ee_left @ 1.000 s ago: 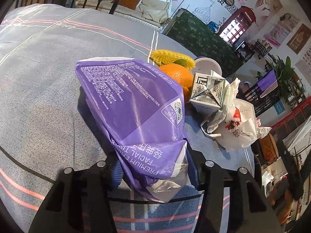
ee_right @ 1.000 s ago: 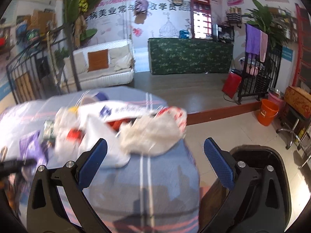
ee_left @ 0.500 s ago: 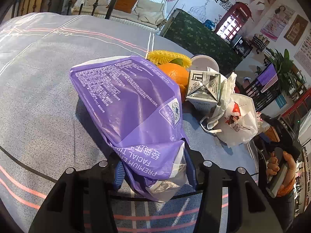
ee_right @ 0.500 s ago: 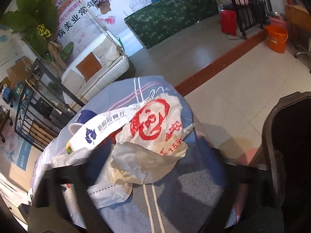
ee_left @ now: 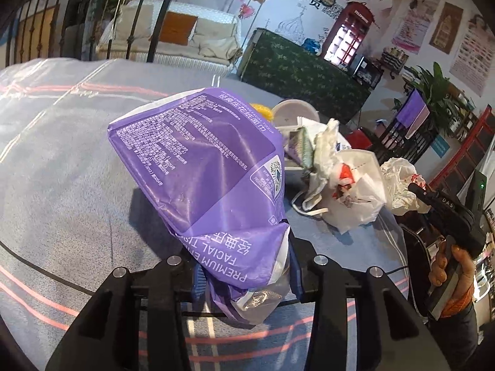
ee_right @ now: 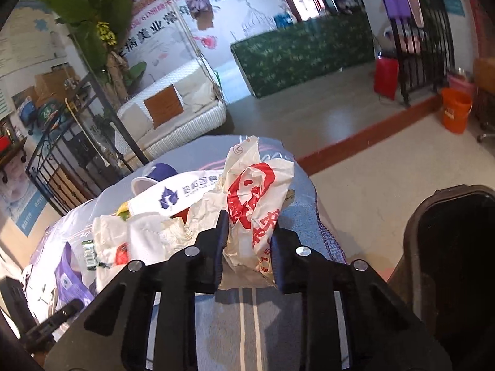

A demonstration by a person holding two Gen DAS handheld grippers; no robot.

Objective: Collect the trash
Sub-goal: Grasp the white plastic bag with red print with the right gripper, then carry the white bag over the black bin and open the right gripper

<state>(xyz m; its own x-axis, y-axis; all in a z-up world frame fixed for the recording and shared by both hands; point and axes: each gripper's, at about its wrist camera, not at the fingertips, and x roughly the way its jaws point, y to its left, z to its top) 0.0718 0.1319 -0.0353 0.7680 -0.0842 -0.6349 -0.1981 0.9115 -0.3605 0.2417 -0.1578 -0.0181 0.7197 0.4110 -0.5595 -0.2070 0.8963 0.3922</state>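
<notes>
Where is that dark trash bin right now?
In the right wrist view, the dark trash bin stands on the floor at the right edge, just beyond the cloth-covered table.

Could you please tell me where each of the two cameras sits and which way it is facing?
Left wrist: on the left gripper, looking down across the table at its purple tissue pack; the person's right hand shows.
Right wrist: on the right gripper, its jaws closing around a crumpled wrapper; bin alongside.
Shared: wrapper, tissue pack, sofa.
</notes>
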